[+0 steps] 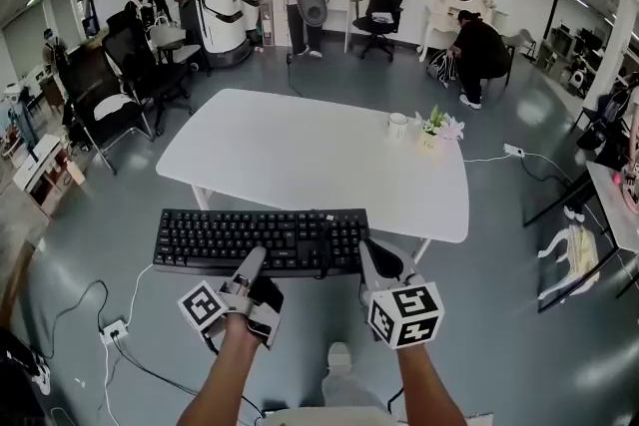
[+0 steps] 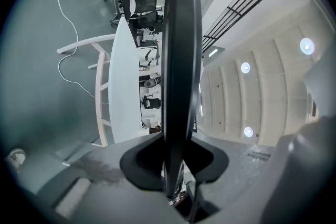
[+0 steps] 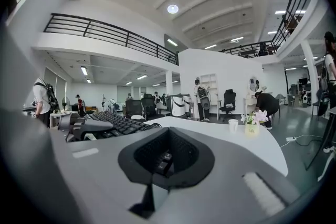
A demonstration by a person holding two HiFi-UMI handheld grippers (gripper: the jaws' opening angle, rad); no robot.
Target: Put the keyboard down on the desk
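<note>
A black keyboard (image 1: 260,239) hangs level in the air just before the near edge of the white desk (image 1: 300,145), with both grippers on its near side. My left gripper (image 1: 252,259) is shut on the near edge around the middle. In the left gripper view the keyboard (image 2: 176,60) runs edge-on between the pads of the gripper (image 2: 176,161), and the desk (image 2: 123,86) lies beyond. My right gripper (image 1: 367,252) is shut on the keyboard's right end. In the right gripper view the keys (image 3: 118,123) show left of the gripper (image 3: 165,157), before the desk top (image 3: 220,134).
A white mug (image 1: 397,125) and a small pot of flowers (image 1: 434,130) stand on the desk's far right part. Office chairs (image 1: 120,85) stand to the left, and another desk (image 1: 614,205) to the right. Cables and a power strip (image 1: 113,329) lie on the floor. Several people are at the back.
</note>
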